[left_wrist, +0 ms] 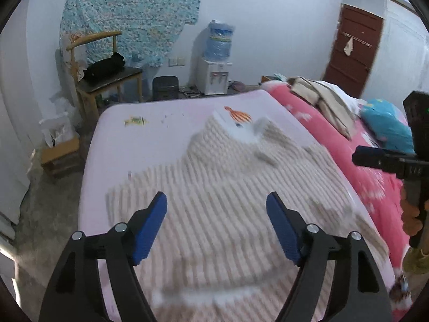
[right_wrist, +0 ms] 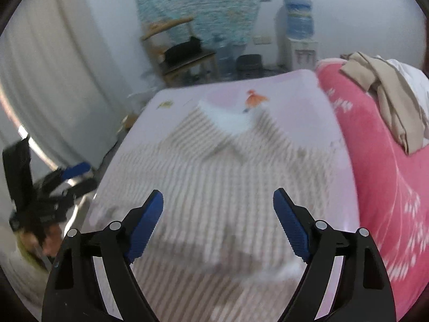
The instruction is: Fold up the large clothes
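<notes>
Currently catalogued: one beige ribbed knit sweater (left_wrist: 228, 187), laid flat along the middle of the pale pink bed sheet (left_wrist: 150, 139), collar toward the far edge; folding is judged barely begun. Left gripper (left_wrist: 216, 201) and right gripper (right_wrist: 218, 198) are spread wide, nothing pinched. Open sheet is noted along the left edge; a pink blanket (left_wrist: 335, 145) borders the right.

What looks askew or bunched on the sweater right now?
The cream ribbed sweater lies on the pink sheet, collar at the far end. One edge is doubled over near the right gripper, leaving a raised step. Both frames are blurred; no damage is visible.
</notes>
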